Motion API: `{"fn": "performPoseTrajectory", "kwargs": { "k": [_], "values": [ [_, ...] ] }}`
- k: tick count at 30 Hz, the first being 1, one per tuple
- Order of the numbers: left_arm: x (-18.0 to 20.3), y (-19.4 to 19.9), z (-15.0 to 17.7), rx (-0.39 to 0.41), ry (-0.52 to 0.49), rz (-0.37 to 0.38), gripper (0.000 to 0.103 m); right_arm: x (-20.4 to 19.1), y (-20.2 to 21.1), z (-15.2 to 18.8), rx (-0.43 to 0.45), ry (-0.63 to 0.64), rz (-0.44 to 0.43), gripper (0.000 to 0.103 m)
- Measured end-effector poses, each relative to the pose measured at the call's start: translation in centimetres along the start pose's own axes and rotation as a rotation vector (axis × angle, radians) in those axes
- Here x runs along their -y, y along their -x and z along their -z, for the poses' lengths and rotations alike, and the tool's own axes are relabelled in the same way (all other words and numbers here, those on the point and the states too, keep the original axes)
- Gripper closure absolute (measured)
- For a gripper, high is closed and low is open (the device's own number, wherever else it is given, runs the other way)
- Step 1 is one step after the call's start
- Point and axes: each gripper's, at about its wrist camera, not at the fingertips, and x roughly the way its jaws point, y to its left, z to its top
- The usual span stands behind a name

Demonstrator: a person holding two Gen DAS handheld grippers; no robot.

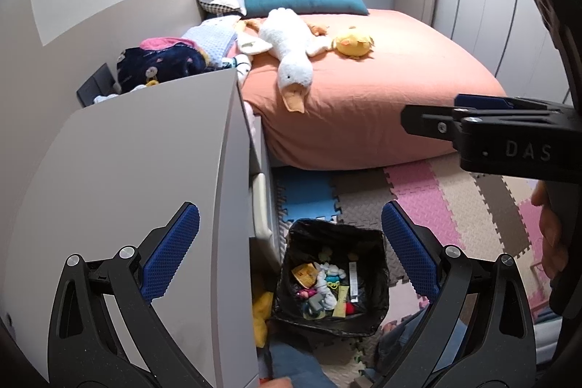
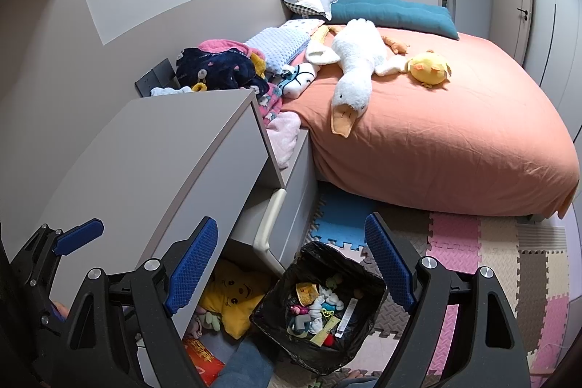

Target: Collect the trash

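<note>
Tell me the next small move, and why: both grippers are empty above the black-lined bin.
Probably lower the open left gripper toward the black-lined bin rim to gather the liner: the bin already holds mixed litter, and no loose trash shows on the foam mat nearby.

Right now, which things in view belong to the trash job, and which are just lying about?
For the job:
- bin with black liner, on the floor mats
- scraps inside it
- left gripper, open
- right gripper, open

Lying about:
- white goose plush
- yellow chick plush
- teal cushion
- yellow bear plush
</note>
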Motion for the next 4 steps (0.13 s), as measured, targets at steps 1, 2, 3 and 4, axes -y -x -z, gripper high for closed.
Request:
{"fn": "performPoseTrajectory", "kwargs": {
  "k": [1, 2, 3, 4],
  "values": [
    [-0.07, -0.04, -0.01, -0.006, 0.005, 0.005, 0.007, -0.14, 0.03, 0.03, 0.000, 0.000, -0.001, 0.020],
    [-0.14, -0.04, 0.03, -0.008, 0.008, 0.008, 0.007, -0.23, -0.01, 0.00, 0.001, 0.001, -0.001, 0.020],
    [-0.20, -0.05, 0.05, -0.010, 0.010, 0.008, 0.007, -0.27, -0.01, -0.01, 0.001, 0.002, -0.001, 0.020],
    [-0.19, -0.04, 0.07, -0.010, 0.010, 0.006, 0.007, -0.19, -0.06, -0.02, 0.000, 0.002, 0.000, 0.020]
  ]
}}
